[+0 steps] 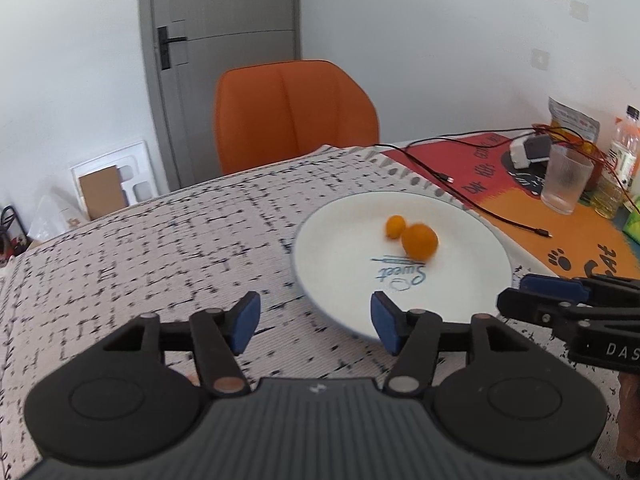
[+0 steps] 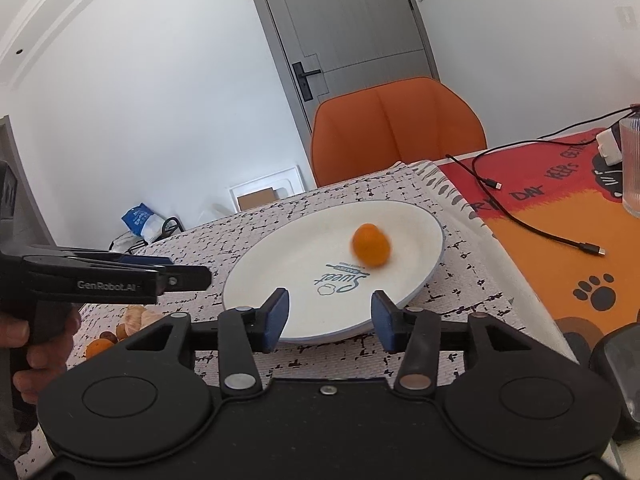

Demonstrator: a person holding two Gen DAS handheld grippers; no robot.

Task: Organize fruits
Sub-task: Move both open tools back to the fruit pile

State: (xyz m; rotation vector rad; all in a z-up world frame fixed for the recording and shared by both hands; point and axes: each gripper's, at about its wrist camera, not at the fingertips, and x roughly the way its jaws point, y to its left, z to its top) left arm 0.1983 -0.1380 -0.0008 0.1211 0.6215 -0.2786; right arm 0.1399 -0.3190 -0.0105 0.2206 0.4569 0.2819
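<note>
Left wrist view: left gripper at bottom centre, jaws wide, nothing between them, hanging over the near rim of the white plate. On the plate, right of centre frame, a large orange with a small orange touching or just behind it; both motion-blurred. The right gripper enters from the right edge, seen side-on; cannot tell its jaw gap here. Glass, bottle and loose cable sit upper right on the orange mat.

Right wrist view: right gripper at bottom centre, jaws wide and empty, just at the plate edge. One blurred orange shows mid-frame; the small one is hidden or merged. More fruit lies on the cloth at lower left, below the left gripper, partly hidden.

Risks: the blur suggests the oranges are rolling, so one could run off the shallow rim. The grippers are close together and could collide. Reaching for the lower-left fruit could nudge the plate, or squash soft pieces if the jaws close hard.
</note>
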